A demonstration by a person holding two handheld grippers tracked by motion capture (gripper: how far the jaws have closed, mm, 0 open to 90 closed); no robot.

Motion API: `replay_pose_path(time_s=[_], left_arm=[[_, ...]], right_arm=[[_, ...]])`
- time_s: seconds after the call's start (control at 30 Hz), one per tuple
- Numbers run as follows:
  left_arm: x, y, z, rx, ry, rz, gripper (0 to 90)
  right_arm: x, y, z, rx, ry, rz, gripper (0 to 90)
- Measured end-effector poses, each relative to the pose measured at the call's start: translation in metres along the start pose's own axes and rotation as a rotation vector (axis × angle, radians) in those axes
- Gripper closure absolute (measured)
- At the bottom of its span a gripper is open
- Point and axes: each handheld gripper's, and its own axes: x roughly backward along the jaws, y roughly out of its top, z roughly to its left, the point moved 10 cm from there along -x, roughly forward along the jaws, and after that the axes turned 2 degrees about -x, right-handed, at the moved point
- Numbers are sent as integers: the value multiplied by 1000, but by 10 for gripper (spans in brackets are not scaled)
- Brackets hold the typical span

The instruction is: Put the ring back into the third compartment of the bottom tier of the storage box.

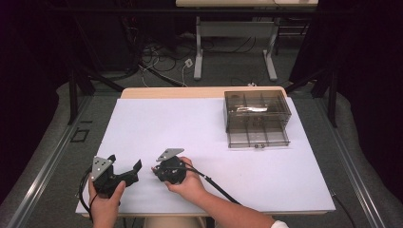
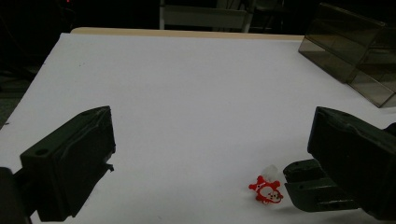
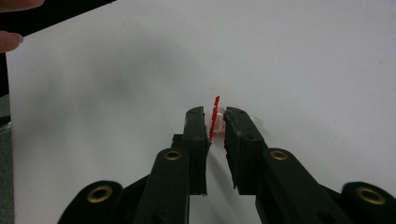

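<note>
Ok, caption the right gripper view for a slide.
Right gripper pinches a small red-and-white charm edge-on above the white table.

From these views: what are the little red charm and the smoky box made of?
Red charm: looks like thin, flat glossy plastic, red with white printed detail; edge-on it is a sliver between the right gripper jaws. A clear or whitish piece sits behind it, probably plastic.
Smoky box: transparent grey-tinted rigid plastic, likely acrylic; its dividers show through the walls.

One red charm [image 2: 266, 190], apparently one drawer box [image 1: 257, 118].
</note>
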Motion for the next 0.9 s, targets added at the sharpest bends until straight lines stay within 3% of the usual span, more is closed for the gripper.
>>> replay_pose_path(time_s=[0.9], left_arm=[[1, 0, 1, 4, -2, 0, 11]], right_arm=[[-7, -5, 0, 6, -15, 33, 867]])
